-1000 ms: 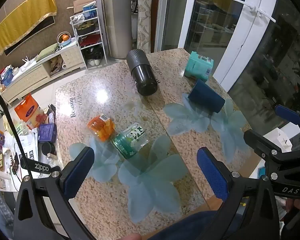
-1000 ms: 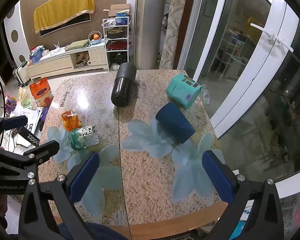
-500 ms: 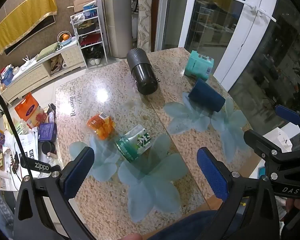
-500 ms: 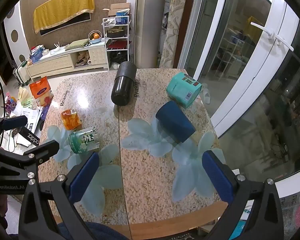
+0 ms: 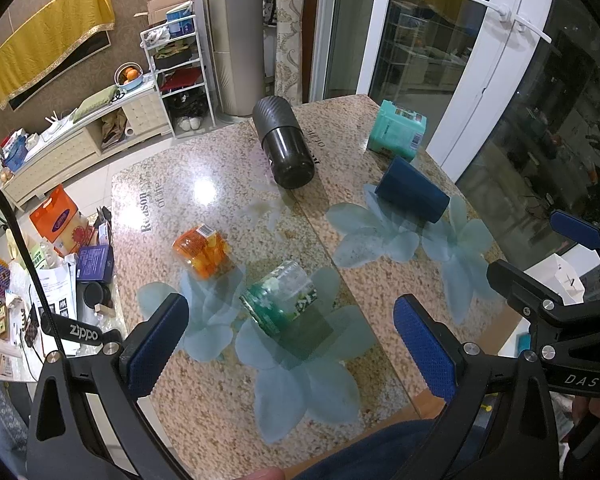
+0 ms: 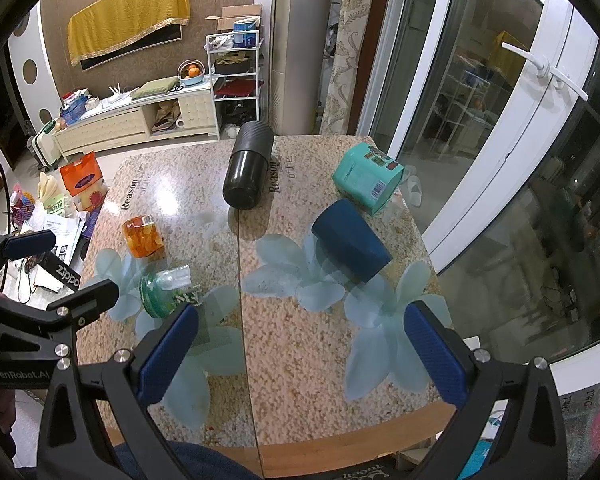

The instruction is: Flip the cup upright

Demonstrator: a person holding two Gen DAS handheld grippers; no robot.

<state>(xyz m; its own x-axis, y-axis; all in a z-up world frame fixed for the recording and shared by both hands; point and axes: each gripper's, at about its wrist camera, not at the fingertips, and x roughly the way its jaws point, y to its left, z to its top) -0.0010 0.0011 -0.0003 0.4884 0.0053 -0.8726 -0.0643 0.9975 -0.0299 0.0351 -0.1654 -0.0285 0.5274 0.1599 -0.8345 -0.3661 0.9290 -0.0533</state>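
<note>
A dark blue cup [image 5: 412,195] lies on its side on the right part of the granite table [image 5: 220,392]; it also shows in the right wrist view [image 6: 350,245]. A clear green cup [image 5: 281,297] lies on its side near the table's left front, also in the right wrist view [image 6: 168,289]. My left gripper [image 5: 292,344] is open and empty above the near edge, just short of the green cup. My right gripper [image 6: 300,354] is open and empty, above the near edge, short of the blue cup.
A black cylinder [image 5: 284,147] lies at the far middle of the table. A teal pack [image 5: 397,130] sits at the far right and an orange jar [image 5: 204,250] lies at the left. A glass door [image 6: 500,160] runs along the right side.
The green cup has come nearer the left gripper's jaws in the left wrist view as the left gripper moved forward a little. The right gripper has hardly moved.
</note>
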